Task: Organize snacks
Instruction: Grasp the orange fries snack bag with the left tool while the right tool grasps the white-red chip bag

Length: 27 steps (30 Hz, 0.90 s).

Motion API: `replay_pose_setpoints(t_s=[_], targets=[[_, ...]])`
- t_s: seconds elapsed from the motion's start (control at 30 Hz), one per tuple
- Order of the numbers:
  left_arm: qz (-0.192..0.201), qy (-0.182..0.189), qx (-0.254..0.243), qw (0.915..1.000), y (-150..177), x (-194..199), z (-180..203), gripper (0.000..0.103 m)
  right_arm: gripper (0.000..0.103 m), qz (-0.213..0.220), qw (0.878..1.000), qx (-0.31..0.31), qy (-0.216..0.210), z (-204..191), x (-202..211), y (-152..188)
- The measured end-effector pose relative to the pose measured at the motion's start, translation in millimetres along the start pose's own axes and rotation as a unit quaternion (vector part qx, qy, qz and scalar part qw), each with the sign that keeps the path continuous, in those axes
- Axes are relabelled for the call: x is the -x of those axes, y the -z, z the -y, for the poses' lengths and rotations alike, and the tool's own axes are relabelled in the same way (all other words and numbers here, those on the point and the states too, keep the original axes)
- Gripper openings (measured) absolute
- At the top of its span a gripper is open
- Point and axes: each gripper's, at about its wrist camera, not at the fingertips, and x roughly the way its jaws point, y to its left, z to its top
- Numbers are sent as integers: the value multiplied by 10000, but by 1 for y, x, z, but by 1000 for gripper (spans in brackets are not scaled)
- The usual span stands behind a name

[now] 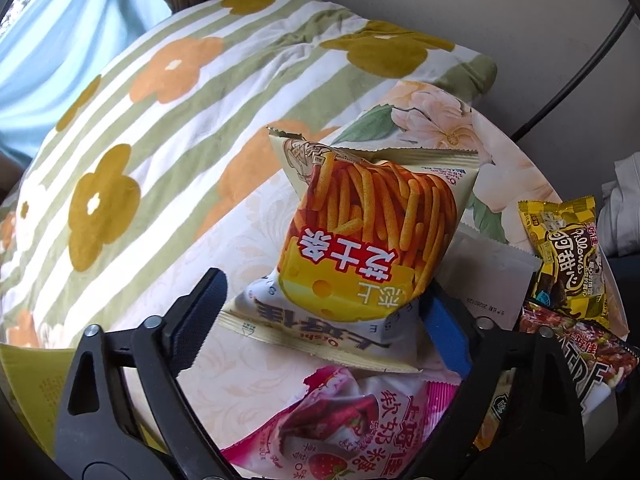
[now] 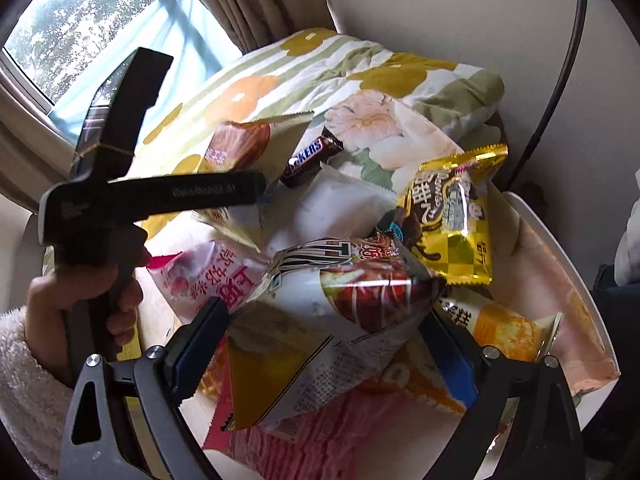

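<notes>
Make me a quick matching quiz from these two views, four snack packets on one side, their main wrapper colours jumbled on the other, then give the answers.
1. Cheese stick bag
2. Strawberry candy bag
3. Snickers bar
4. Chocolate snack packet

A. Pink
B. Gold yellow
C. Dark brown
D. Cream with orange sticks

Pairs: 1-D, 2-A, 3-C, 4-B

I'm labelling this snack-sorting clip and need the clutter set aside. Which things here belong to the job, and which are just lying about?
Belong to the job:
cheese stick bag between the left tongs
dark red snack bag between the right tongs
gold packet
pink strawberry packet
Snickers bar

Lying about:
flowered quilt
curtain
black cable
</notes>
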Motion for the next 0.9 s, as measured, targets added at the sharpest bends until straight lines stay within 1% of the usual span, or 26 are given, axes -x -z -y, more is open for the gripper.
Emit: replay_pose_setpoints(t_s=[0.03,0.1,0.17,0.4,0.47,0.6,0.67,0.77,0.9], targets=[[0,24,-8,10000,0,-1,0,86,94,18,10000,-24,-11,0,0,0],[38,29,-36,10000,0,0,1,84,94,-11,10000,-67,-31,1,-1,-1],[74,13,-77,9999,1,0,1,78,94,-43,10000,-80,-14,1,-3,-1],[159,-22,-112,9998,2,4,3,68,94,-157,9998,-92,-11,4,-9,1],[175,-36,-110,9998,3,5,4,65,93,-209,9996,-159,-100,7,-11,2],[230,-22,-72,9997,4,11,4,60,86,-249,9995,-142,-124,8,-10,3],[262,-35,-48,9996,4,15,4,53,84,-280,9994,-146,-145,9,-9,3],[296,-58,-11,9995,5,21,3,51,79,-310,9993,-126,-188,9,-7,3],[354,-131,47,9993,7,29,1,50,65,-358,9990,-24,-255,10,-3,2]])
